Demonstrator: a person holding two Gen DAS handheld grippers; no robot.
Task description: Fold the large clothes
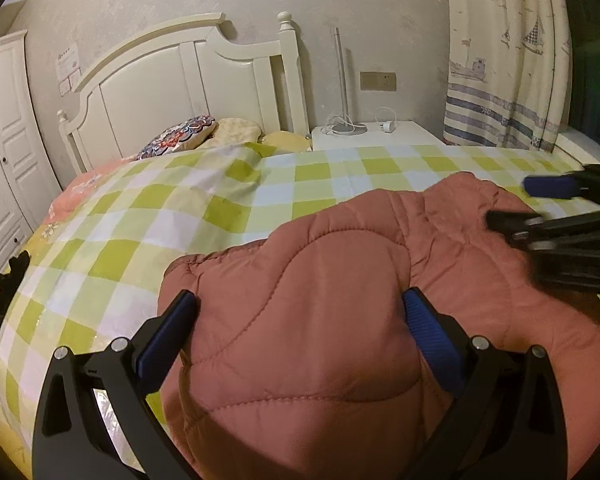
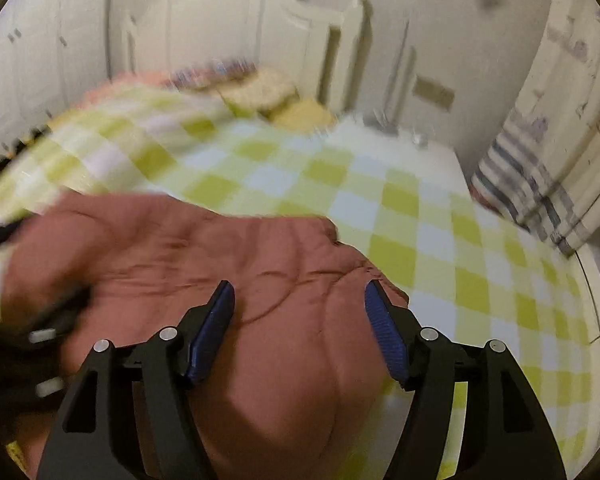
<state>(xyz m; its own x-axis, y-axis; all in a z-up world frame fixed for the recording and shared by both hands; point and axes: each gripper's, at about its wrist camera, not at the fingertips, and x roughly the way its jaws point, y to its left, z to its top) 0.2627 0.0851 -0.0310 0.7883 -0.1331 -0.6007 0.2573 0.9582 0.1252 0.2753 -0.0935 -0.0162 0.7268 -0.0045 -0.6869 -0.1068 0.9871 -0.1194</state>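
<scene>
The left wrist view is sharp and shows the far end of the room: a cream wooden headboard (image 1: pixel 180 76), a patterned red-and-blue cushion (image 1: pixel 180 138) at its foot, a white bedside cabinet (image 1: pixel 380 136) to the right of the headboard with a slim lamp stand and cables on it, a white wardrobe (image 1: pixel 4 140) to its left, and a cream curtain printed with ships (image 1: pixel 504 60) further right. The right wrist view is smeared by motion; the headboard and curtain appear only as blurs, and the cushion cannot be made out clearly.

The quilted, salmon-pink padded garment (image 1: pixel 320 320) lies bunched on the green-and-white checked bedspread (image 1: pixel 140 216), on the end of the bed away from the headboard.

The left claw (image 1: pixel 300 312) is spread wide, its blue-padded fingers (image 1: pixel 168 328) standing on either side of a raised mound of the garment; whether the pads press the fabric cannot be told. In this view the right claw (image 1: pixel 528 204) enters from the right edge, blurred, above the garment's far right part.

In its own view the right claw (image 2: pixel 300 296) is also spread, jaws apart over the garment (image 2: pixel 220 248), with quilted fabric lying between the blue pads (image 2: pixel 388 332) but not pinched. A dark blurred shape at the left edge of this view is probably the left claw.
</scene>
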